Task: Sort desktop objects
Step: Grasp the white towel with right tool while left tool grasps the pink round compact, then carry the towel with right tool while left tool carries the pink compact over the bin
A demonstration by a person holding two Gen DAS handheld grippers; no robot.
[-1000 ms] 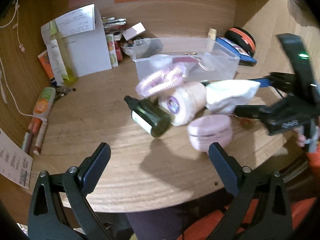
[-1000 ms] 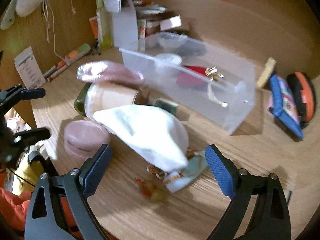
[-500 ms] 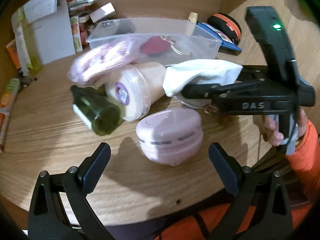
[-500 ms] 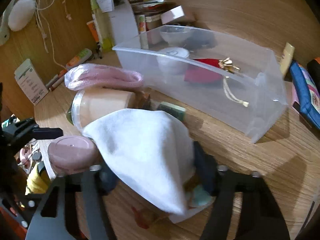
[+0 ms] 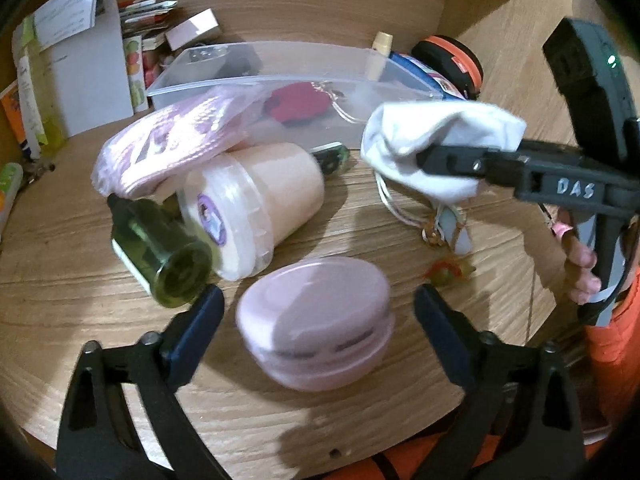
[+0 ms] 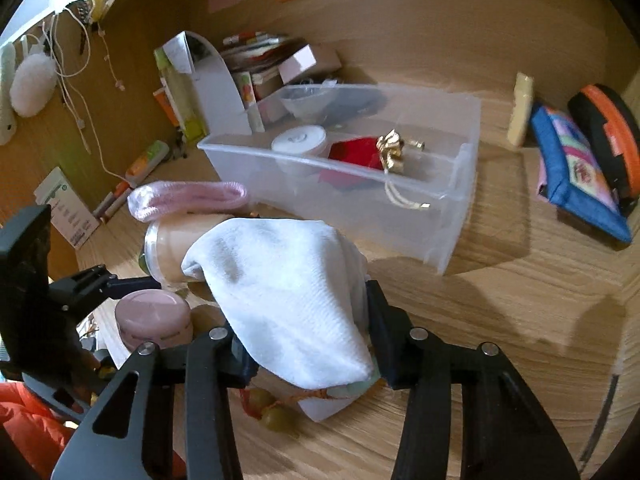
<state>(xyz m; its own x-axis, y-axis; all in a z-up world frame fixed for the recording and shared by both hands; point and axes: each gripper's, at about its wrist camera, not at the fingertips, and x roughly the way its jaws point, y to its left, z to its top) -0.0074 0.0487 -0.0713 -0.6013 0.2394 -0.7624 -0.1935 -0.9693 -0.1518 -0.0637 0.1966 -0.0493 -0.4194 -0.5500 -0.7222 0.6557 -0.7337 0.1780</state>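
My right gripper is shut on a white sock and holds it just above the desk; it also shows in the left wrist view. My left gripper is open, its fingers either side of a pink round case, which also shows in the right wrist view. A clear plastic bin behind holds a white jar and a red pouch. A cream tub, a green bottle and a pink sock lie left of the white sock.
A beaded charm with cord lies under the white sock. A blue pouch and an orange-black case sit at the right. Boxes, a white paper stand and pens crowd the back left. The desk edge is close.
My right gripper closed on the white sock and lifted it slightly. My left gripper moved forward until its fingers flank the pink case.
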